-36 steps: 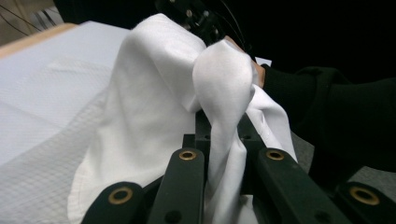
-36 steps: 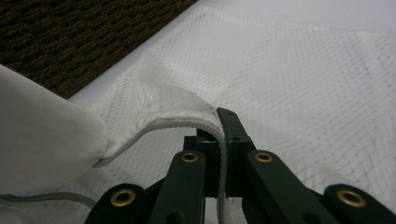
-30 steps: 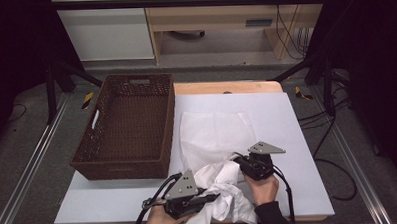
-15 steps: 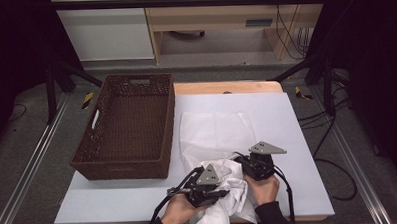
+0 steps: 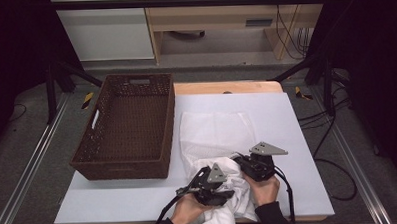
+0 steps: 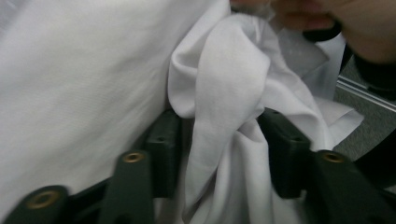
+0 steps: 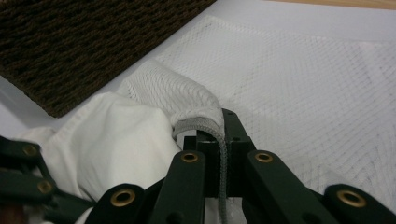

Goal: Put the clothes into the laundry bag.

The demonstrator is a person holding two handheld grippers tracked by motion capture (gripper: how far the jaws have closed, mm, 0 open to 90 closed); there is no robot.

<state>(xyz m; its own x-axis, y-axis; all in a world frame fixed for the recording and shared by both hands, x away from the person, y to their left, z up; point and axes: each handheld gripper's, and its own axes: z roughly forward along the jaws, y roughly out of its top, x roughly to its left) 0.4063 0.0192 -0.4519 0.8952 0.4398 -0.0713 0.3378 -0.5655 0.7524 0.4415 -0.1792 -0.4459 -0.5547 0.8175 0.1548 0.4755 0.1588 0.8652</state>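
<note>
On the white table a mesh laundry bag lies flat beside the brown wicker basket, which stands at 9 o'clock from it. The right gripper has its jaws pressed together on the grey edge band of the bag, at the bag's 6 o'clock end, and lifts this edge a little. The left gripper is at 7 o'clock from the right one; its jaws have just been opening and now stand apart, with a fold of the white garment between them. The garment is bunched at the near table edge, touching the bag's lifted edge
</note>
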